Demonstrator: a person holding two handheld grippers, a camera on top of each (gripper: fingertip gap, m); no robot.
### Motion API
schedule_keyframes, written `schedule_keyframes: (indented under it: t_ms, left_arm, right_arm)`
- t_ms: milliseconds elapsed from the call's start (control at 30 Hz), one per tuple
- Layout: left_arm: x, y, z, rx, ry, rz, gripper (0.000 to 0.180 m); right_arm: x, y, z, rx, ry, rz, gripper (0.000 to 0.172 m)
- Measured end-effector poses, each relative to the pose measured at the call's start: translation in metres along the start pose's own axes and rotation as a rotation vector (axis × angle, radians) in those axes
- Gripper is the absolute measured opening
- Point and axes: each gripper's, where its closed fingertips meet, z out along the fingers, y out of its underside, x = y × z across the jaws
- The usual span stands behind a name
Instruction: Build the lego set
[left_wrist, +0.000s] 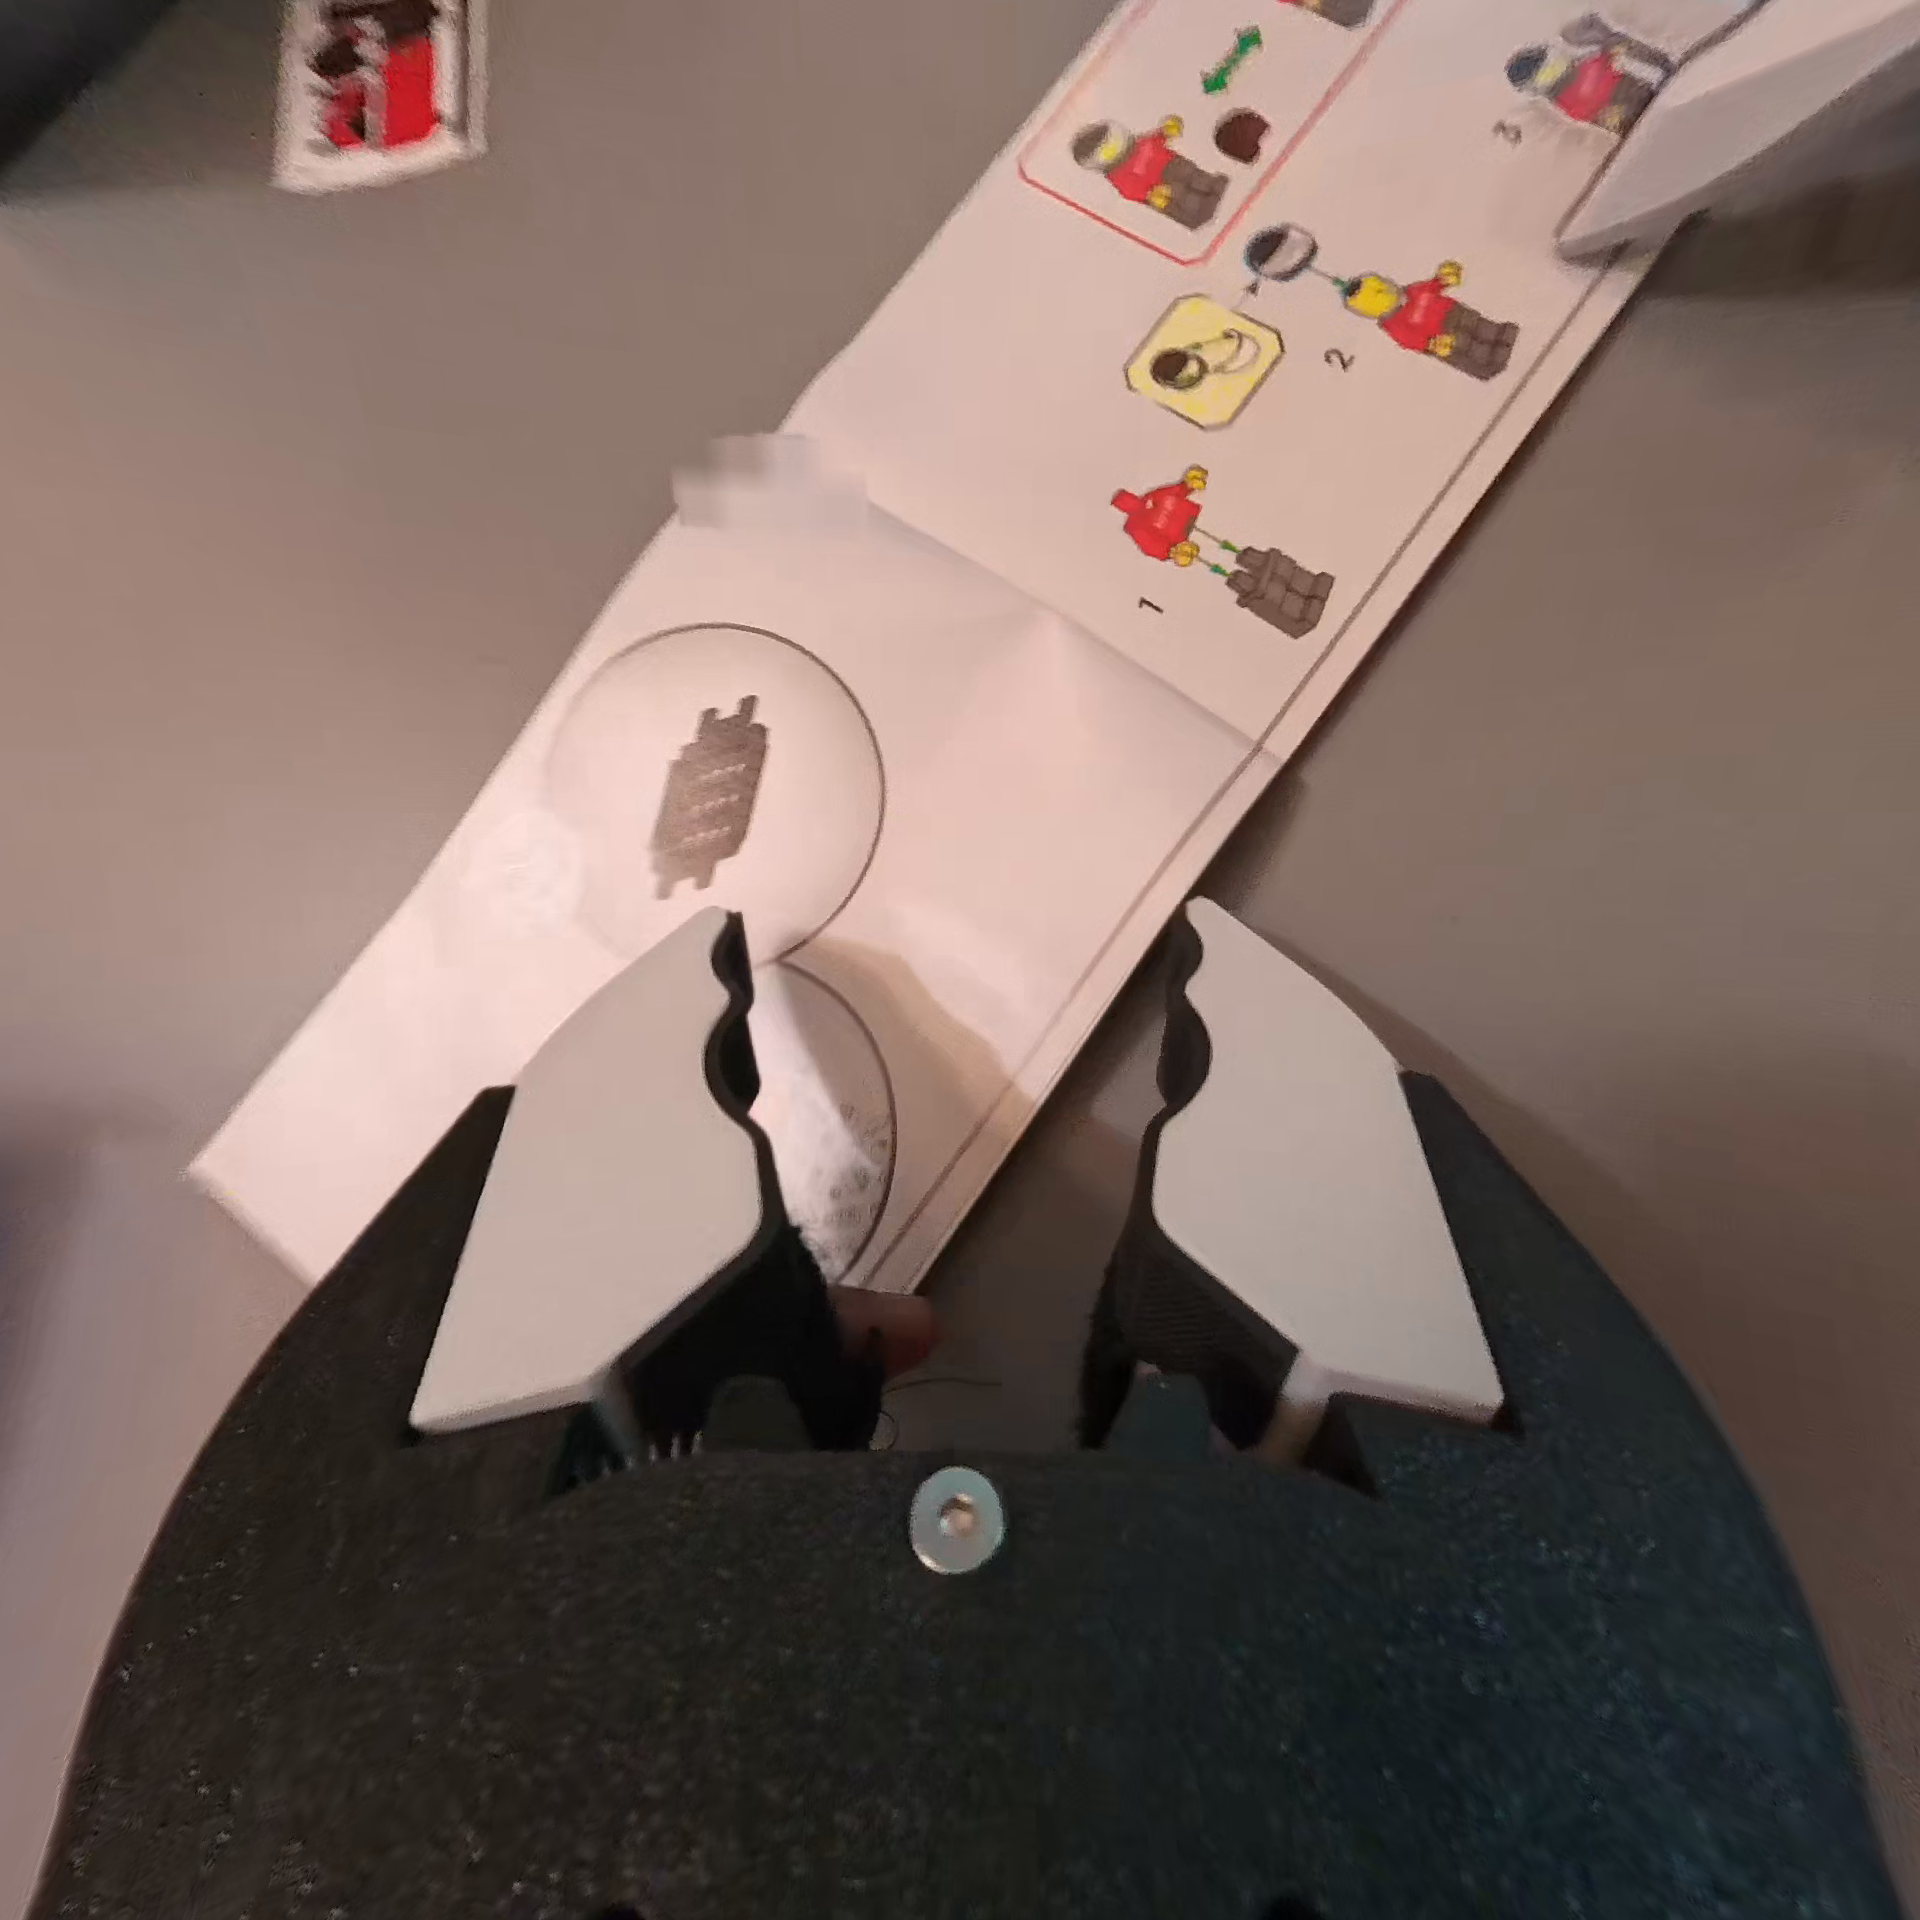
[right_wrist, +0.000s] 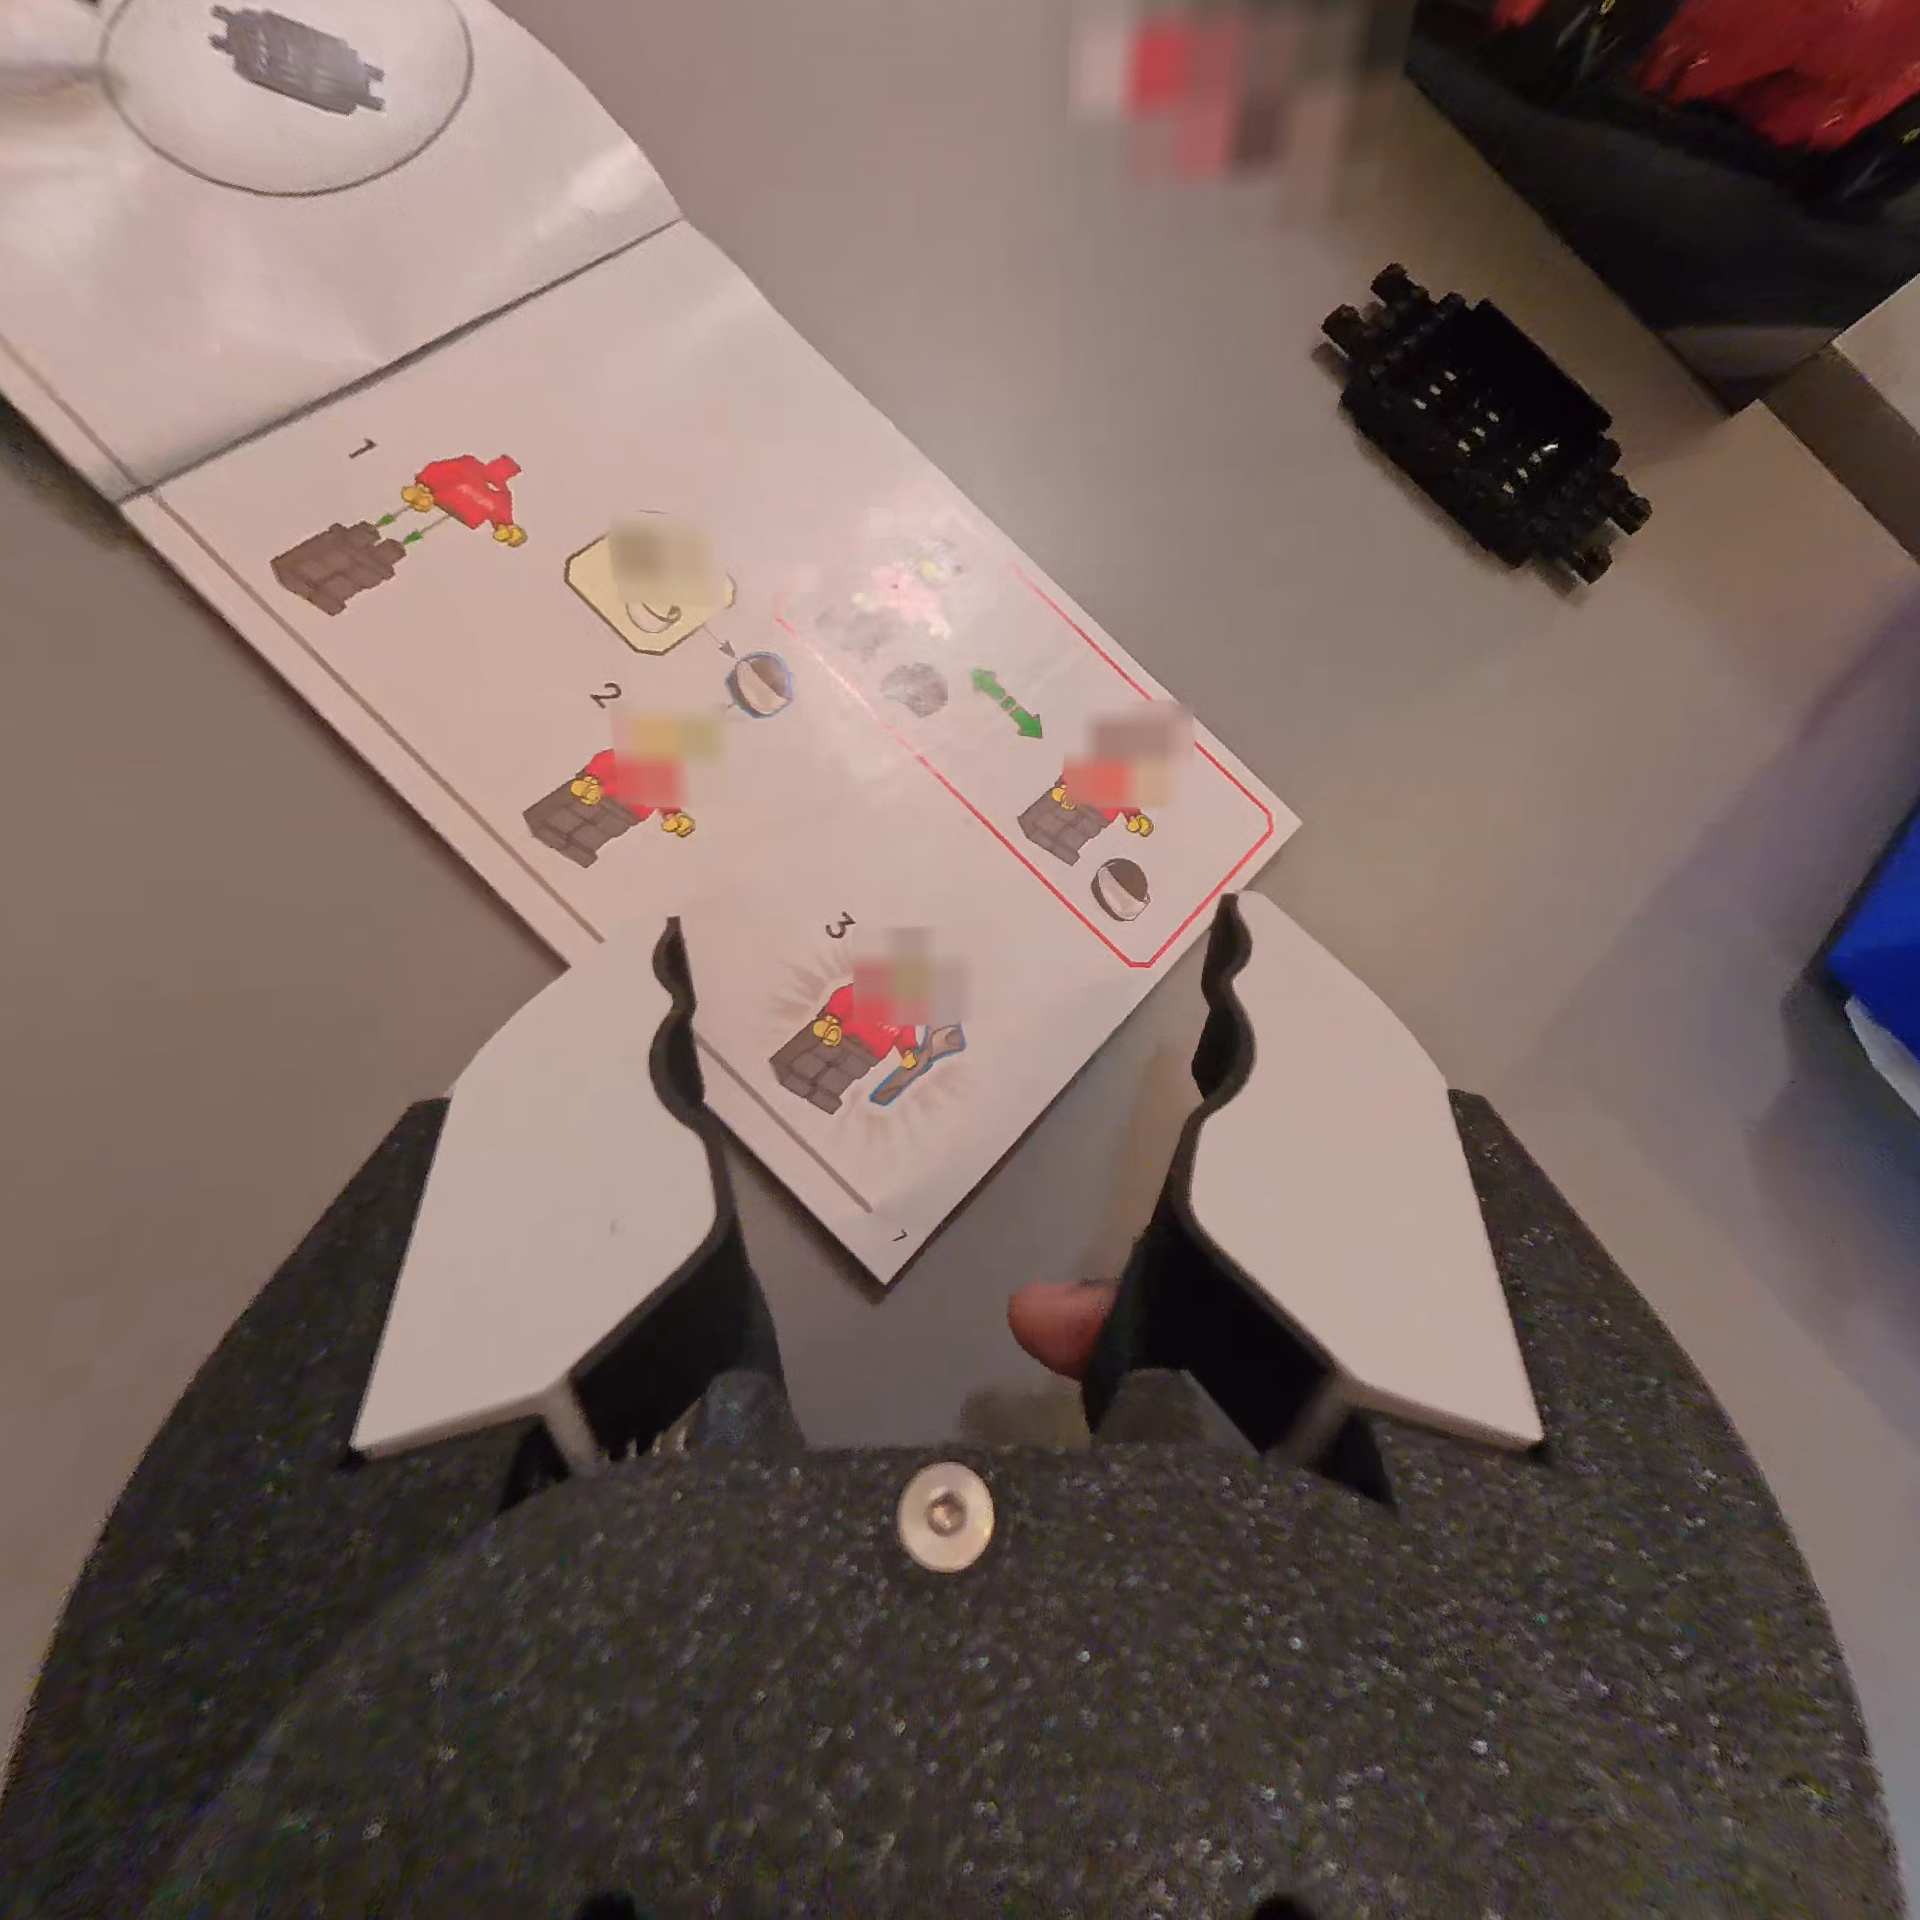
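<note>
Instruction sheet flat on table, beneath both grippers' spread fingers

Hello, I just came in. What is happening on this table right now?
A person holds two grippers over a folded instruction sheet on a grey table. The left gripper and the right gripper are both open and hold nothing, one above each end of the sheet. A black brick piece lies apart from the sheet.

white instruction leaflet lies unfolded, flat on grey table.
</note>
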Motion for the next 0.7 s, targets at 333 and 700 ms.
schedule_keyframes:
  t_ms: [333, 700]
  left_arm:
    - [0.013, -0.036, -0.043, 0.352, 0.085, -0.061, 0.016]
    - [0.013, 0.001, -0.017, 0.156, -0.005, 0.06, 0.046]
  right_arm:
    - [-0.037, -0.026, -0.019, 0.181, -0.196, 0.309, 0.031]
    - [-0.024, 0.012, -0.021, 0.019, -0.181, 0.328, 0.106]
